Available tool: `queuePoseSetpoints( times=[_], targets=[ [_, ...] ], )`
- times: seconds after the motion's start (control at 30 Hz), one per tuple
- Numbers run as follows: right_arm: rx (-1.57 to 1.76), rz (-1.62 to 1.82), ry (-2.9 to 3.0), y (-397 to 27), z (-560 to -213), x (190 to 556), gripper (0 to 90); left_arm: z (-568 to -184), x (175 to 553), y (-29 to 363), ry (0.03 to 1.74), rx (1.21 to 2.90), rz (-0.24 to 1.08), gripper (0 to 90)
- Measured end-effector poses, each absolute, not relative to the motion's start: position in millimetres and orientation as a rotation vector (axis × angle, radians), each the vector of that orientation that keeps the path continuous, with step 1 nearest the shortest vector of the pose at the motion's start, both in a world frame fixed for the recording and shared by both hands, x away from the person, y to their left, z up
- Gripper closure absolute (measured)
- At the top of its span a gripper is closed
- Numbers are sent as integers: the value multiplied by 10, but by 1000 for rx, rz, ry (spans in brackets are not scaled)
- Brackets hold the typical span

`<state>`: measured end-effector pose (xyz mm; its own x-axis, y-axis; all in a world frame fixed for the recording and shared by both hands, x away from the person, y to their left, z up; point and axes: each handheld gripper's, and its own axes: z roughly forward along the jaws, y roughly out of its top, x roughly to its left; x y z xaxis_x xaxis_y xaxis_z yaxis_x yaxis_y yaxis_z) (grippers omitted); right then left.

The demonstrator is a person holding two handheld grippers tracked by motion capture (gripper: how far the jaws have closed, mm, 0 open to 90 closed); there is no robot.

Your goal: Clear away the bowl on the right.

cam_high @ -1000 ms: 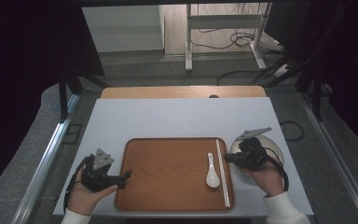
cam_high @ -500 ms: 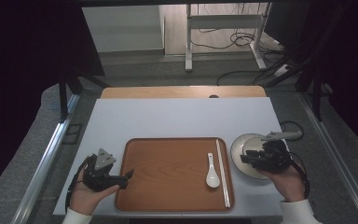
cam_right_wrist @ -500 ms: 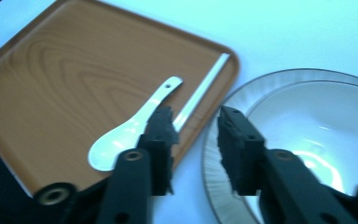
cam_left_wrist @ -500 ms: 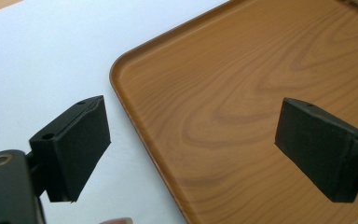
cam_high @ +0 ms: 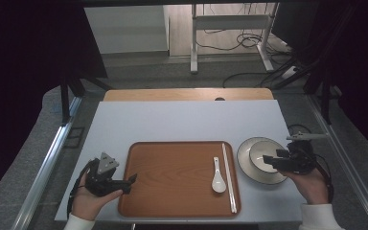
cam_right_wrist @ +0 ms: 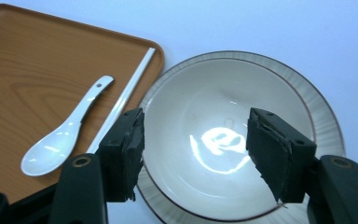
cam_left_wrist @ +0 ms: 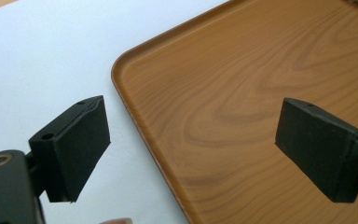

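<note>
Tray (cam_high: pixel 172 177) as landmark. Plate (cam_high: pixel 249 168) sits just right of it, bowl (cam_high: pixel 264 154) stacked on top. Right gripper (cam_right_wrist: pixel 196 154): jaws have just been opening, wide, empty, over the bowl. Left gripper (cam_left_wrist: pixel 193 149): jaws wide, empty, straddling the tray's left rim. Risk: a shallow pinch on the glazed bowl rim slips, knocking chopsticks (cam_high: pixel 228 175) or spoon (cam_high: pixel 217 178).

Grey floor (cam_high: pixel 139 72), loose cables (cam_high: pixel 249 43), dark surroundings

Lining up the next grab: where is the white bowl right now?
In the high view the bowl sits on a plate on the table, right of the tray, with the open right gripper over it.
</note>
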<state>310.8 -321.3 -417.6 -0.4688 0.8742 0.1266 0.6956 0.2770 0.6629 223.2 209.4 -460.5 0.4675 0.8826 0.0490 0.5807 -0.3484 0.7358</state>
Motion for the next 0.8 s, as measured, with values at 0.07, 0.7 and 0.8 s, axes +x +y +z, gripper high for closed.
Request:
queuePoseSetpoints(
  times=[0.07,0.7,0.8],
  targets=[
    [1454,975,2273,-3231,-4168,3117,370,-4606,2238,2092,1212,2060,593,95],
    [1618,851,2198,-3521,-4355,3351,379,-4660,2242,2033,1197,2092,571,95],
    [1642,844,2189,-3529,-4383,3431,399,-4663,2239,2018,1199,2086,573,95]
  ],
)
